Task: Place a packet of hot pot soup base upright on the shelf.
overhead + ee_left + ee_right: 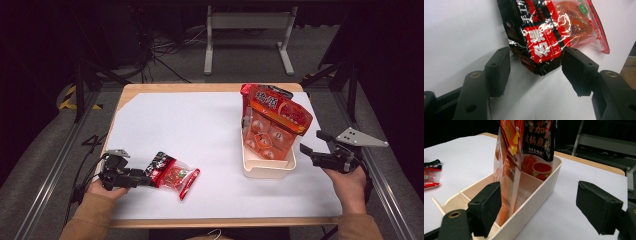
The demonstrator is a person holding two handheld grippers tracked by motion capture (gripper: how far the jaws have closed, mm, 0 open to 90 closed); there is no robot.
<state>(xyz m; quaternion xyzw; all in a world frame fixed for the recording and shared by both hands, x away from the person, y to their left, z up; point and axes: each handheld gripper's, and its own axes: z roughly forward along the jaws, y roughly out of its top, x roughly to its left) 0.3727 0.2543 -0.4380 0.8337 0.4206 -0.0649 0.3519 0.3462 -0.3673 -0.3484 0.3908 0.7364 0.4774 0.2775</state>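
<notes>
High view: small pouch (172, 175) lies flat on the white mat (190, 130), near-left, well apart from the tray (267, 167) w/ two big packs (275, 122) standing in it on the right. Left gripper (142, 178) sits at the pouch's black end; the pouch's long axis runs away from it to the right, roughly in line w/ the jaws. Left hand (102, 190) is far nearer than the right. Right gripper (312, 145) hovers just right of the tray, jaws apart, nothing in them. Left gripper view: the black/red end of the pouch (541, 37) reaches between the two pads (497, 70), jaws partly closed either side of it; can't see the pads pressing yet, gap shows on both sides, so not a grip as far as I can tell. Mat around is bare; table's near edge not far behind the hand, plenty of room to the right. Right gripper view: jaws wide, empty; tray wall (534, 195) runs between them, near pack (509, 165) upright just beyond the left pad (486, 207). Front part of the tray looks free, likely spot for the pouch.
</notes>
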